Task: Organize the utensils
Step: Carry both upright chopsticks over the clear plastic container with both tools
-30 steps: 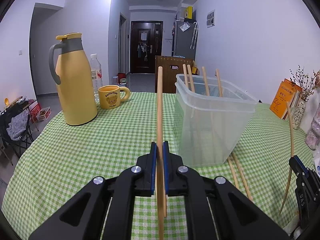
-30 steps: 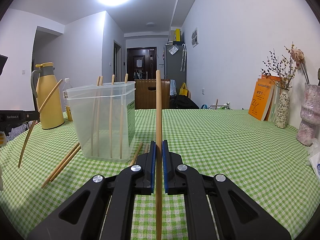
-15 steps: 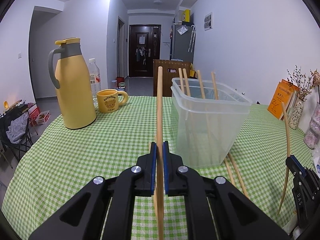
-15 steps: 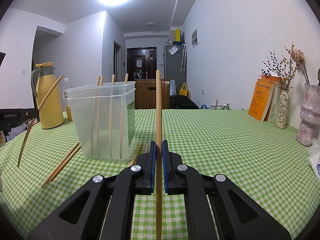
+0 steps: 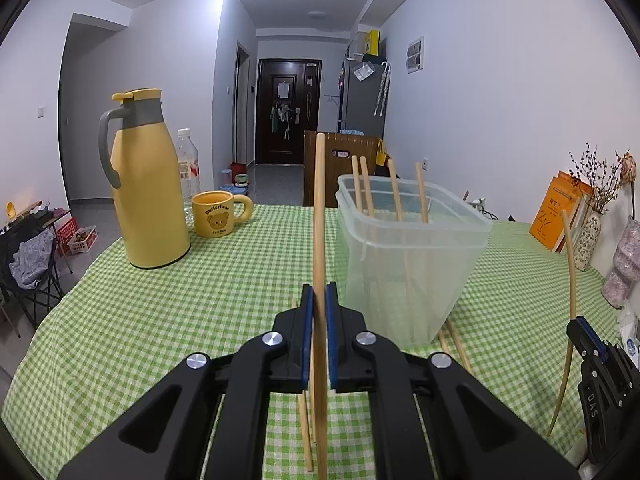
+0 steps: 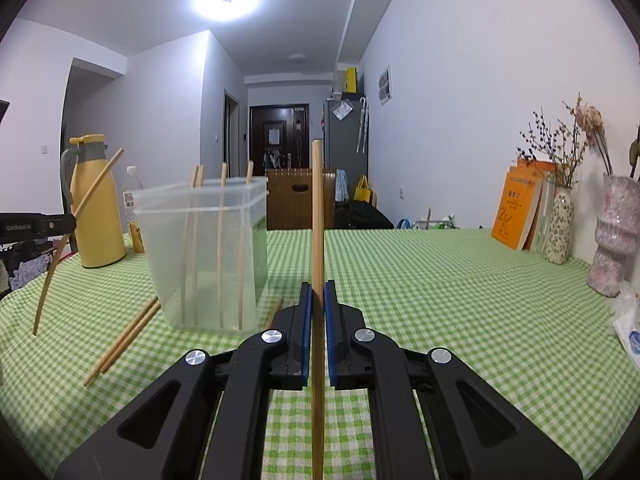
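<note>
Table [image 5: 160, 320] covered by a green-and-white checked cloth. On it, left to right in the left wrist view: a yellow jug [image 5: 146, 184], a clear bottle [image 5: 188, 172] just behind it, a yellow mug [image 5: 218, 214], and a clear tub [image 5: 408, 276] near the centre. Loose chopsticks [image 6: 124, 338] lie flat on the cloth beside the tub's base. Along the wall edge stand orange books [image 6: 520, 212], a speckled vase [image 6: 560, 226] and a pink vase [image 6: 612, 236].
</note>
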The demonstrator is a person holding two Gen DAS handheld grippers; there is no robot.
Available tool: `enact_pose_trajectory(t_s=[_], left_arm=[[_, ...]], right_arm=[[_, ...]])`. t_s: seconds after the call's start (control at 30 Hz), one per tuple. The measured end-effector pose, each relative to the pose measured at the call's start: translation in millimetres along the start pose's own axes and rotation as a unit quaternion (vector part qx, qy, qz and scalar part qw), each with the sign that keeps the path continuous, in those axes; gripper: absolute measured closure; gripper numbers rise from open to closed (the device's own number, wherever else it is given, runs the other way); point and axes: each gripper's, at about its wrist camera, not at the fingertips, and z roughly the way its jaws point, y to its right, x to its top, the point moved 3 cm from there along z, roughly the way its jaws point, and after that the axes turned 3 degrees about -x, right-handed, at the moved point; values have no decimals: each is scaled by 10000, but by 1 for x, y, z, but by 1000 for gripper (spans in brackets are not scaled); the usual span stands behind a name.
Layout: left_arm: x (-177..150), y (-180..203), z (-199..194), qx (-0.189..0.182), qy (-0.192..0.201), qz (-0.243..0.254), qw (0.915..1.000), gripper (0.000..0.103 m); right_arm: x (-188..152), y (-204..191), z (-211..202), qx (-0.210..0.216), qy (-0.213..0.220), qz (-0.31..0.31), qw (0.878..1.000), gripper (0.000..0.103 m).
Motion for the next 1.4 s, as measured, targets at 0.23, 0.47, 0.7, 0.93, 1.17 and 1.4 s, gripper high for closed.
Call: enact_pose_trajectory(t_s=[0.23,0.47,0.7,0.93,1.17,1.4], left_arm=[[17,9,-7,-59,184,23,9998,99],[43,19,-17,-142,476,33,9988,99],[72,30,-19,-261,698,-27,9972,99],[107,41,-11,-388,823,-192,9957,99],[144,49,6,-410,1024,-362,9932,99],[169,58,41,-347,1142,-396,9921,99]], right_arm=[[32,1,-8,180,249,111,9995,97],[66,-5,-10,350,534,134,9979,97],[95,-14,0,647,680,281,9952,97],[129,-18,26,1008,755,551,9905,97],[160,-19,58,1325,812,816,9845,97],[177,-21,97,1540,760,936,9807,97]])
